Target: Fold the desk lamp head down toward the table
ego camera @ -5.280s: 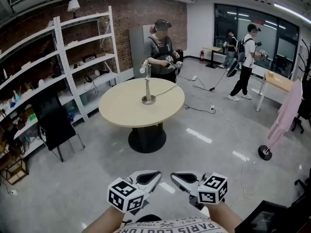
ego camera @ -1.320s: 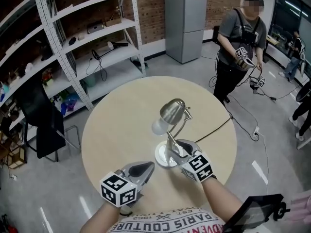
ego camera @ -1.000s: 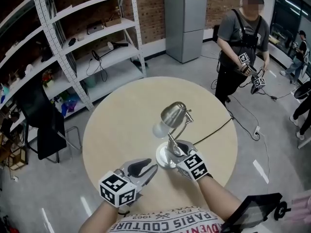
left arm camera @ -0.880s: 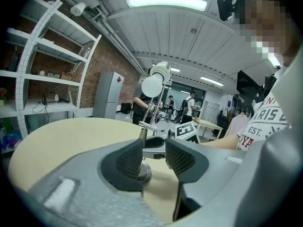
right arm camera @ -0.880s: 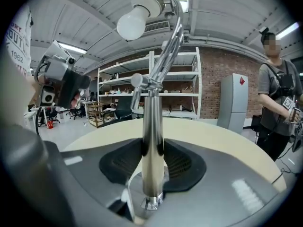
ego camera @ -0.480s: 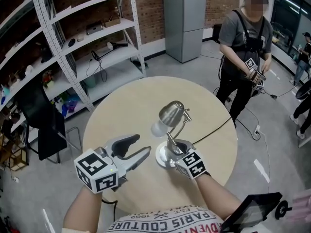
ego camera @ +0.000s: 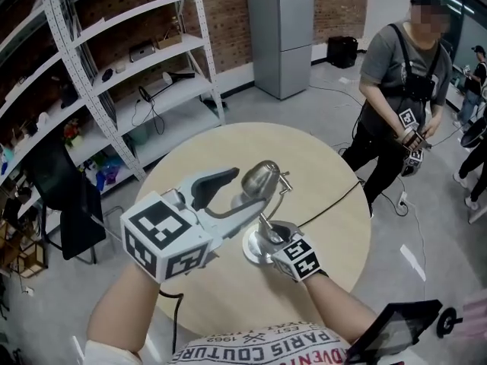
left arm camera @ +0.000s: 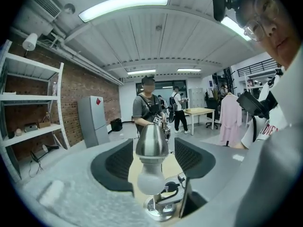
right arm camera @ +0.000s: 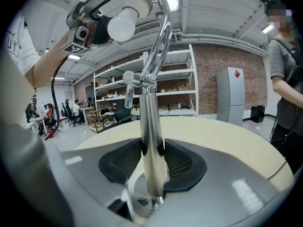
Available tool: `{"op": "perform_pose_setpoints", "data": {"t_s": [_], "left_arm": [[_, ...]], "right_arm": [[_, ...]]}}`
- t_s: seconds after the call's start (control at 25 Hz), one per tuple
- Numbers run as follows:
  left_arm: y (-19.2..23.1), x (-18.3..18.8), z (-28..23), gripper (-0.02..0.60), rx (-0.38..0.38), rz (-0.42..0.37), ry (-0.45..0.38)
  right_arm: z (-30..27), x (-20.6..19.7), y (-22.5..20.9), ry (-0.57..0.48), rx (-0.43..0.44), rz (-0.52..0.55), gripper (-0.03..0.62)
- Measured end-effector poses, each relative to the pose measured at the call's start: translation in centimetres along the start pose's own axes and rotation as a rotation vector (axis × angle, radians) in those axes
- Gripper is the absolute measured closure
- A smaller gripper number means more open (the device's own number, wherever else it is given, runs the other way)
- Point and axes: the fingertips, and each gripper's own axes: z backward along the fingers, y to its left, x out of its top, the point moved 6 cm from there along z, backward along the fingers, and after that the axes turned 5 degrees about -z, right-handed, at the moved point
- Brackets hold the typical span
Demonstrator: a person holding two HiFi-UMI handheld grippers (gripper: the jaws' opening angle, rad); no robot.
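Bright ceiling strips [left arm camera: 124, 6], fisheye-warped edges — foreground soft

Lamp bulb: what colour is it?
White. The bulb sits under the shiny silver lamp head. The left gripper view shows it best.

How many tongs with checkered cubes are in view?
4. Left tongs, jaws just opening, at the lamp head; right tongs, jaws just eased, on the lamp stem; two more held by the standing person. More may be hidden.

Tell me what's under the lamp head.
A white bulb hangs from the lamp head, with the base on the table below. In the head view the fingers of the left gripper cover much of the bulb.
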Motion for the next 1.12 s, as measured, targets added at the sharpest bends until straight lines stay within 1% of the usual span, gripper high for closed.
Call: {"op": "perform_pose_setpoints", "data": {"t_s": [0.2, 0.28, 0.4, 0.56, 0.76, 0.88, 1.12], "left_arm": [[0.2, 0.0, -1.7, 0.298, -0.016, -0.001, 0.064], [0.1, -0.1, -2.3, 0.298, -0.024, -0.003, 0.075], [0.3, 0.1, -2.6, 0.301, -0.046, 0.006, 0.072], [0.6, 0.1, -2.6, 0.302, -0.075, -0.006, 0.075], [0.4, -0.1, -2.6, 0.310, -0.060, -0.010, 0.075], [0.3, -0.2, -2.7, 0.312, -0.057, -0.013, 0.073], [-0.1, -0.4, -2.4, 0.316, -0.047, -0.015, 0.067]], "right_arm": [[0.1, 0.1, 0.1, -0.010, -0.004, -0.017, 0.444], [0.1, 0.0, 0.1, -0.011, -0.004, -0.019, 0.444], [0.2, 0.4, 0.1, -0.017, -0.011, -0.020, 0.444], [0.0, 0.2, 0.0, -0.010, -0.013, -0.013, 0.445], [0.0, -0.1, -0.1, -0.004, -0.016, 0.008, 0.450], [0.0, -0.1, 0.0, -0.002, -0.007, 0.002, 0.450], [0.4, 0.1, -0.2, -0.021, -0.018, 0.001, 0.448]]}}
